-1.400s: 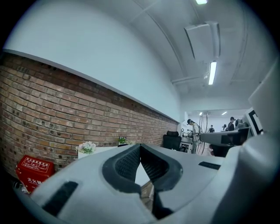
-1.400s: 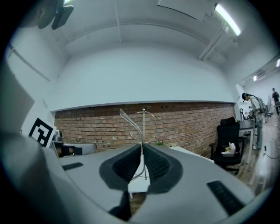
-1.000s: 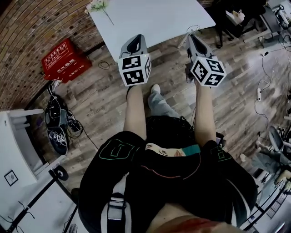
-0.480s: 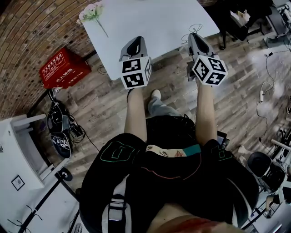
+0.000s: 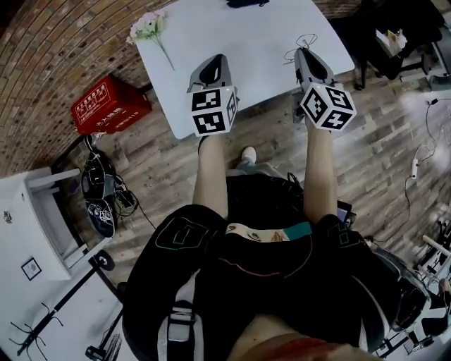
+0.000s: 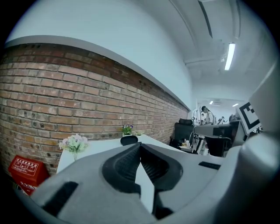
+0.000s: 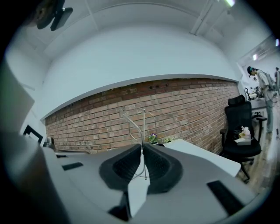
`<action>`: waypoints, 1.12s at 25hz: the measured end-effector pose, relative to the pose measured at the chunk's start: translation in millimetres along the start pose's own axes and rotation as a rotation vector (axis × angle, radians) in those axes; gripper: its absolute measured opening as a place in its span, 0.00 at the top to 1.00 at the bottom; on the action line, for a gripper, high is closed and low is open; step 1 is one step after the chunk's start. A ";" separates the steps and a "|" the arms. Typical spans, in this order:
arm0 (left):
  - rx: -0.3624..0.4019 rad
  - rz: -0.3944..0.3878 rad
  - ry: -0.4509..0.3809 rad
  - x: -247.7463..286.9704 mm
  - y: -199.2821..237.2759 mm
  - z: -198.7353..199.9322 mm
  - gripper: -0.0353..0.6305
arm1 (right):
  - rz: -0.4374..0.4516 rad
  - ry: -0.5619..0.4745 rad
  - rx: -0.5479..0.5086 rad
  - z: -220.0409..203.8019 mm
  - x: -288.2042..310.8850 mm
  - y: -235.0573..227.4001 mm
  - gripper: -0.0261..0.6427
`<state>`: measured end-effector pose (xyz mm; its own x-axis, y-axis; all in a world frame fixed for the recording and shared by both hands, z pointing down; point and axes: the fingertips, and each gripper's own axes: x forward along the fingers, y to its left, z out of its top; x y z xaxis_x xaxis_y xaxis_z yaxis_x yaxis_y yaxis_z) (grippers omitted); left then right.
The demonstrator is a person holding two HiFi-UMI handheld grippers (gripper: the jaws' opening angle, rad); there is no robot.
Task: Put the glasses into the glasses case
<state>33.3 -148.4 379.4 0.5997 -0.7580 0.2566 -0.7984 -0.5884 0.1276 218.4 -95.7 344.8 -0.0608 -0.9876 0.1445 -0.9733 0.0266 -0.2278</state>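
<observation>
A person stands at the near edge of a white tabletop, one gripper in each hand, both held out level over that edge and well apart from each other. The right gripper is pinching the glasses: in the right gripper view its jaws close on the thin wire frame, which rises from the fingertips and arcs up in front of the brick wall. In the head view the frame's fine loops show just past the gripper's tip, above the tabletop's near right part.

The left gripper carries nothing. The left gripper view shows its jaws pressed together at the tips, with only bare tabletop visible in the slit beneath them.

The dark glasses case lies at the far edge of the tabletop, well apart from both grippers and roughly between their lines of aim. From the left gripper view it sits just beyond the closed fingertips as a low dark shape, with a small potted plant behind it against the wall.

A sprig of pale flowers rests at the tabletop's left corner. A red box stands on the wooden floor to the left, against the brick. A black office chair stands at the right of the right gripper view.
</observation>
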 end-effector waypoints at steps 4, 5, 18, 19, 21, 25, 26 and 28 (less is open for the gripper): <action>0.038 -0.010 0.007 11.3 -5.3 8.7 0.95 | -0.008 -0.021 0.020 5.4 4.1 -12.0 0.92; 0.043 -0.010 0.007 13.6 -5.9 10.7 0.95 | -0.011 -0.026 0.023 7.2 4.2 -14.9 0.92; 0.104 -0.040 -0.034 35.6 -24.2 45.7 0.95 | -0.008 -0.099 0.030 43.6 12.2 -35.4 0.92; 0.106 -0.040 -0.032 37.7 -24.4 45.7 0.95 | -0.006 -0.098 0.033 44.0 14.6 -36.8 0.92; 0.108 -0.040 -0.021 43.7 -22.3 43.1 0.95 | -0.004 -0.090 0.041 41.9 22.5 -39.8 0.92; 0.083 -0.017 0.018 52.5 -4.2 26.8 0.95 | 0.005 -0.048 0.054 23.2 41.6 -38.9 0.92; 0.079 -0.013 0.025 55.8 0.3 24.0 0.95 | 0.006 -0.042 0.057 20.0 47.3 -39.2 0.92; 0.071 -0.009 0.035 64.8 7.4 20.3 0.95 | 0.008 -0.031 0.060 16.8 60.5 -41.0 0.92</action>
<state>67.3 -207.6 377.5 0.6032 -0.7431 0.2896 -0.7866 -0.6143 0.0623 258.4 -159.1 346.6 -0.0605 -0.9918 0.1128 -0.9579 0.0259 -0.2861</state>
